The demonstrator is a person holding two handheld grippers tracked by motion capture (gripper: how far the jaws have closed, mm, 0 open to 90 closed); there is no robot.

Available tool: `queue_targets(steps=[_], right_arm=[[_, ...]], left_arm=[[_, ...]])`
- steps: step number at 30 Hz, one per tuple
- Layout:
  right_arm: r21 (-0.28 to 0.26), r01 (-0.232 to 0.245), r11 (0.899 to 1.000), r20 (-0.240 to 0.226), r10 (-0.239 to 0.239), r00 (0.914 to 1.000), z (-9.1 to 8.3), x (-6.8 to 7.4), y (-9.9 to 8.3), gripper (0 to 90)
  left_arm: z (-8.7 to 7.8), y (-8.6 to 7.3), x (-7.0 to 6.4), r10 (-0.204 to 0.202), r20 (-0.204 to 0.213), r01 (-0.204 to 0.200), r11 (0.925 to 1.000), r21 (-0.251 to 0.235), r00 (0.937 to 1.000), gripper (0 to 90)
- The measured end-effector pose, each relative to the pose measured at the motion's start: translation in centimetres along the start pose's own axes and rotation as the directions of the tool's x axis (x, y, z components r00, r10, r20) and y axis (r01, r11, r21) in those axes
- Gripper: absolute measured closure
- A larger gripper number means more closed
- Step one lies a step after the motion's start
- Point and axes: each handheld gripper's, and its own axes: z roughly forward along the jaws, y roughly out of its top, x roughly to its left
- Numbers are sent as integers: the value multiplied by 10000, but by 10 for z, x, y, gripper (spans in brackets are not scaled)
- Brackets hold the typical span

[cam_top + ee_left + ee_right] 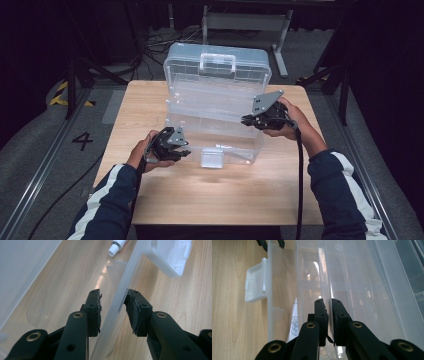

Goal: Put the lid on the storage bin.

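High view shows a clear plastic storage case (215, 120) standing open at the middle of a light wooden table (210, 195), its lid with a moulded handle tilted up at the far side and a white latch (211, 157) hanging at the front wall. The left gripper (186, 152), held low by the person's left hand, sits at the case's front left rim. In the left gripper view its jaws stand apart, one either side of the thin front wall (120, 300) and not yet pressing it; this looks like a stance for steadying the base. A white tube (117, 246) lies on the case floor beyond.

The right gripper (245, 120) reaches in from the case's right side. In the right gripper view its jaws are closed together on the edge of a transparent inner tray (342, 282), probably so the tray can be lifted or swung while the base is kept still. The tube's printed end (294, 325) lies under the tray.
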Motion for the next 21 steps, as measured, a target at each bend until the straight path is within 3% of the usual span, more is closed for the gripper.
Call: queue_targets(steps=[6, 12, 16, 21], right_arm=[[-86, -10, 10000, 125, 11, 9999, 0, 1, -1, 844], [-163, -40, 9999, 125, 42, 9999, -1, 0, -3, 843], [-174, -56, 9998, 167, 59, 9998, -1, 1, -3, 840], [-254, -128, 9996, 241, 135, 9996, 0, 1, -4, 834]], left_arm=[[-11, -4, 1, -446, 37, 447, 9985, -321, 9990, 550], [-34, -8, 0, -856, 347, 890, 9895, -1139, 9957, 535], [-46, -11, 1, -796, 174, 811, 9888, -1254, 9967, 529], [-56, -20, 7, -1198, 16, 1188, 9821, -1463, 9928, 545]])
